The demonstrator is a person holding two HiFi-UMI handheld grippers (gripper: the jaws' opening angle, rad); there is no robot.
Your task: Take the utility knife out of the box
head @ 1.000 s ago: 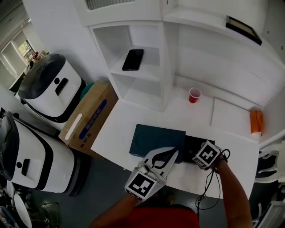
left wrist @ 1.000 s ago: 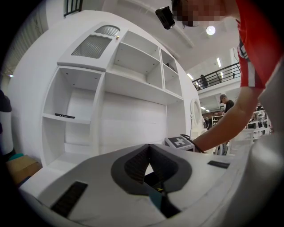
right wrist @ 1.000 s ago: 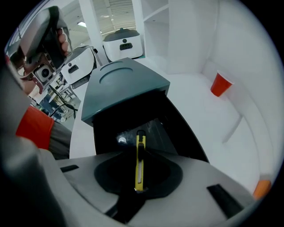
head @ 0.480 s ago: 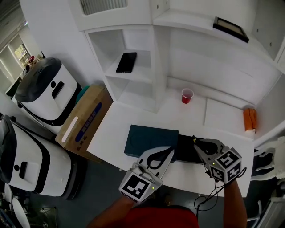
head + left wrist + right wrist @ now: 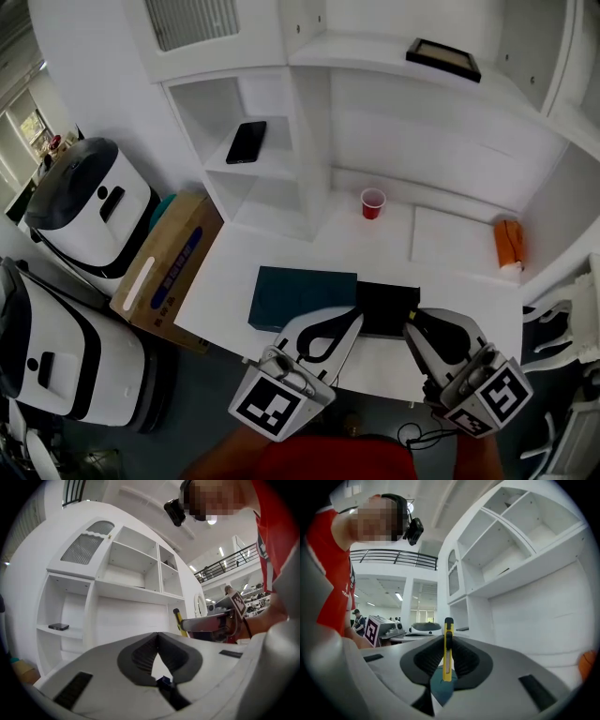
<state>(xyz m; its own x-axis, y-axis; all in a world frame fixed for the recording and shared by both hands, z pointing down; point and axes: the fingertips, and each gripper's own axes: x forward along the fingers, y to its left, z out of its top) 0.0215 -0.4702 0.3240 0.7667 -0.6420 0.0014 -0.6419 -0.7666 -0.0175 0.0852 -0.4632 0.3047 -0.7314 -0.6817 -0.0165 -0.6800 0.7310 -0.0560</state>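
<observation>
Yellow utility knife (image 5: 448,660) clamped in right gripper (image 5: 448,639) fingers, clear of box (image 5: 386,305) edge; left gripper (image 5: 158,635) closed.

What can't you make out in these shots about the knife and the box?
- Head view: the right gripper hides the utility knife.
- Right gripper view: the knife shows edge-on, so its blade state is unclear.
- Head view: the inside of the black box is too dark to read.

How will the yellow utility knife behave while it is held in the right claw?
Probably stiff and light: the utility knife looks like a slim plastic bar. It may pivot or slip, since the right claw pinches its smooth body with one end sticking out.
</observation>
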